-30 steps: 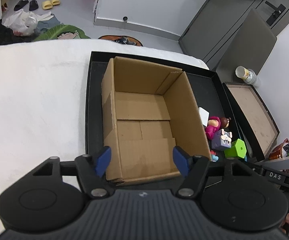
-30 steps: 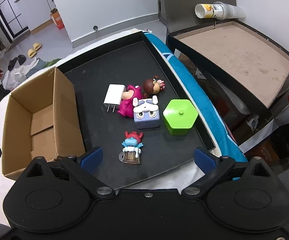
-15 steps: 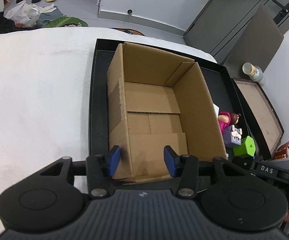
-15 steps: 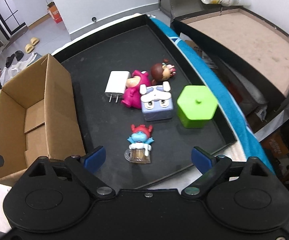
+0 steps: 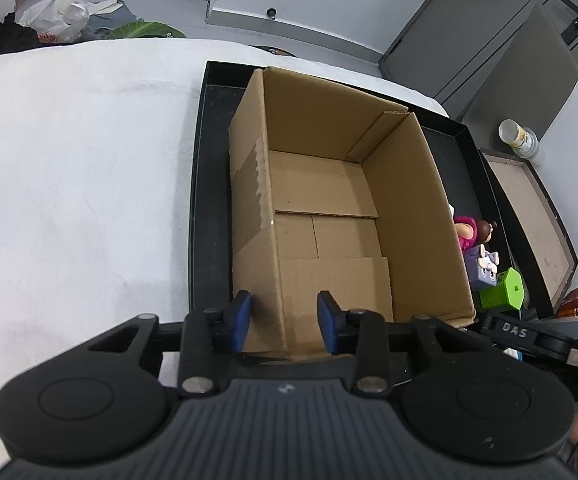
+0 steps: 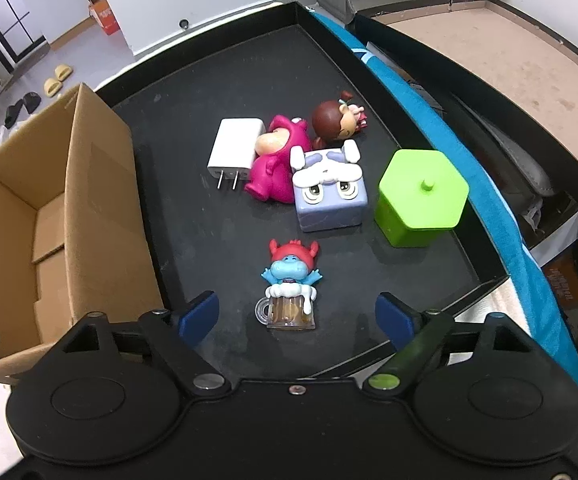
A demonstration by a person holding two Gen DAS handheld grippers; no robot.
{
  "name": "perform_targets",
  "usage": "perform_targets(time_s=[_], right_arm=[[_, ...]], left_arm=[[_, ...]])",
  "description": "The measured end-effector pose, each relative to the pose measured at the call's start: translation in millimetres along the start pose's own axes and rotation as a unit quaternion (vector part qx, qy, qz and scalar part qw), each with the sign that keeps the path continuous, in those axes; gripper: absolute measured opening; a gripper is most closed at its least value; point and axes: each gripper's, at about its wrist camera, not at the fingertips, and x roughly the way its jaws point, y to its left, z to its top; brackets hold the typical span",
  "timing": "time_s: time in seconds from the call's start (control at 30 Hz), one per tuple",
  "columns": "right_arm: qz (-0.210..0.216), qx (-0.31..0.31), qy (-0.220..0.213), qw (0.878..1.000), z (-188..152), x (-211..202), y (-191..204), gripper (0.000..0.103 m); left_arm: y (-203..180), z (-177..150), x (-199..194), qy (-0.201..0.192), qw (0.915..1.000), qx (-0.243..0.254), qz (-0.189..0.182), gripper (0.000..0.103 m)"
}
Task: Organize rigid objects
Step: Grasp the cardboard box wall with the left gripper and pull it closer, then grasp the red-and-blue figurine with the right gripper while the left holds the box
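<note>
Left wrist view: the left gripper [image 5: 284, 328] has dropped lower, its blue jaws closing around the near corner of the empty brown cardboard box [image 5: 329, 216] on the black tray [image 5: 209, 168], not visibly pinching yet. Looks like bracing. Over right, the right gripper [image 6: 297, 318] has sunk too, jaws spread but closing, the blue figurine in a beer mug [image 6: 291, 288] between them, untouched. First pick, I'd say.

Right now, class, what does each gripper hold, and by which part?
Nothing yet. The left gripper is closing astride the brown cardboard box's near corner wall; the right gripper is closing around the blue figurine in a mug, untouched.
</note>
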Motion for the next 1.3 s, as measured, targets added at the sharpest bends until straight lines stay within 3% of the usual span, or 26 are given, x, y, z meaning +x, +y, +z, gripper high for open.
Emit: perform_targets(time_s=[0.8, 1.17, 1.3], right_arm=[[-0.043, -0.035, -0.007, 0.998, -5.3, 27.3, 15.3, 0.071], [-0.030, -0.044, -0.017, 0.998, -2.6, 29.0, 20.6, 0.065], [-0.027, -0.051, -0.019, 0.998, -2.5, 28.6, 22.3, 0.061]], left_arm=[[6.5, -1.1, -0.1, -0.003, 0.9999, -0.014, -0.004, 0.035], [8.9, -1.4, 0.9, -0.005, 0.9999, -0.012, -0.003, 0.035], [8.3, -2.1, 2.2, -0.001, 0.9999, -0.010, -0.009, 0.028]])
